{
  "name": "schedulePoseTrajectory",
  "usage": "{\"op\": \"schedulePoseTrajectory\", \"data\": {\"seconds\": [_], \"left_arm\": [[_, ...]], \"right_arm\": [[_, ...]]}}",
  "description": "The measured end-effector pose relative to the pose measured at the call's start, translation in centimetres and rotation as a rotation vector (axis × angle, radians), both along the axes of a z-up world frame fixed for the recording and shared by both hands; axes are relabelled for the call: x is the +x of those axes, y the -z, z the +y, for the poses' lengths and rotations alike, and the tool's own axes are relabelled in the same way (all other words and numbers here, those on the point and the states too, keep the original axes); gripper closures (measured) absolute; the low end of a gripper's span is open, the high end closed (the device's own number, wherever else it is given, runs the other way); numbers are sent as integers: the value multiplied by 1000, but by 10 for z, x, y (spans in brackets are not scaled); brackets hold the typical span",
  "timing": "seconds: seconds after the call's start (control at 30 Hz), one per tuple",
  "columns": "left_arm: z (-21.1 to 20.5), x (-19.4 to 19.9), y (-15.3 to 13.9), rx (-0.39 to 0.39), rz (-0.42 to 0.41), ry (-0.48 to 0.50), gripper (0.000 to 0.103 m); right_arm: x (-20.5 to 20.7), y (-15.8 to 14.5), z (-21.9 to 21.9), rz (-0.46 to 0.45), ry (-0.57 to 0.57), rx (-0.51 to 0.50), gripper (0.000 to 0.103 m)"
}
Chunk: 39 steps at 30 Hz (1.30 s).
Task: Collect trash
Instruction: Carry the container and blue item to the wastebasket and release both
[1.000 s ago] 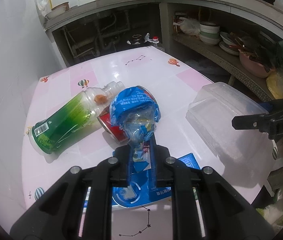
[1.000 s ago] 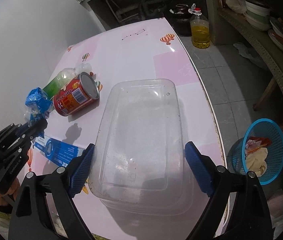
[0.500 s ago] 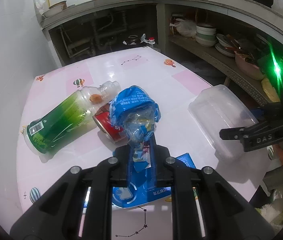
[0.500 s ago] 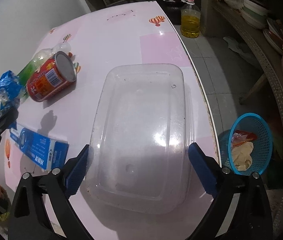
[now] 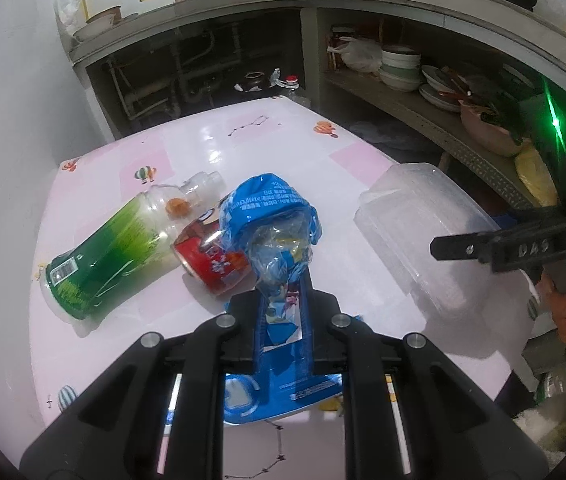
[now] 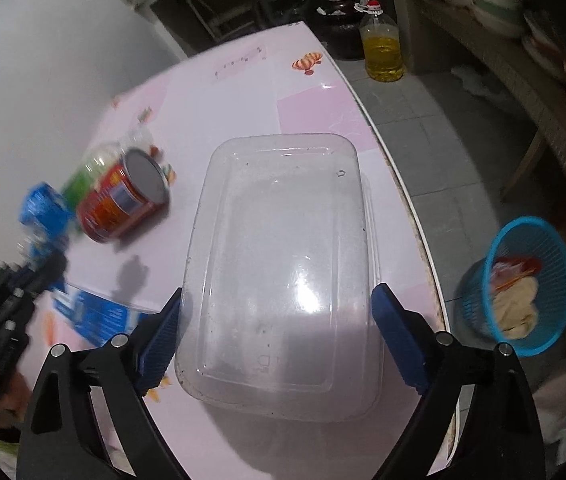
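Observation:
My left gripper (image 5: 283, 300) is shut on a crumpled blue plastic wrapper (image 5: 271, 216), held above the pink table (image 5: 243, 148). Behind it lie a green bottle (image 5: 111, 256) and a red can (image 5: 211, 260), both on their sides. A flat blue carton (image 5: 283, 396) lies under the fingers. My right gripper (image 6: 277, 308) straddles the near end of an upturned clear plastic container (image 6: 283, 240) near the table's right edge. Its jaws are closing, with the blue pads (image 6: 395, 332) just at the container's side walls.
A blue basket (image 6: 523, 280) holding rags and wrappers stands on the floor right of the table. A bottle of yellow oil (image 6: 383, 48) and a dark jar stand on the floor beyond the far edge. Shelves with bowls run along the right. A white wall bounds the left.
The right gripper's pads have drawn in from a clear gap to the container's sides. The left gripper still holds the blue wrapper in about the same place.

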State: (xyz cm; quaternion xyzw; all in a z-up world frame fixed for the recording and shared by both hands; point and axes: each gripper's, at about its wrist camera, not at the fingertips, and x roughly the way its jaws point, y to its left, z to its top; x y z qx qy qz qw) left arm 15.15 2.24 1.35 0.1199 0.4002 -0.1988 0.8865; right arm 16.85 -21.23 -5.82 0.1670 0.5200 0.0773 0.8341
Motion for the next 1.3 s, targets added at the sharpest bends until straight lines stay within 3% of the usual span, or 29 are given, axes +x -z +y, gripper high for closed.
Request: {"op": "schedulePoseTrajectory", "data": {"seconds": [0.17,0.33,0.6,0.73,0.97,1.17,1.3], "left_arm": [[-20,1,-5,-1,1,34,90],[-49,1,-7,-7,12,88,90],[-124,9,-14,-53,57,250,90],[-180,21,-3,-80,158,357,90],[-271,33,30,-89,340,482,90],[-354,45,75,-36,495,539,90],[-404,46,105,17,547,571,90]], "right_arm": [[-13,-3,-32,-19,33,169,16],[-29,-6,-65,-46,82,276,16],[-78,-9,-149,-117,281,327,16],[-112,1,-204,-129,454,330,16],[-172,64,-295,-28,801,386,16],[-178,120,-319,54,908,449,16],[-175,141,-328,76,954,475,16]]}}
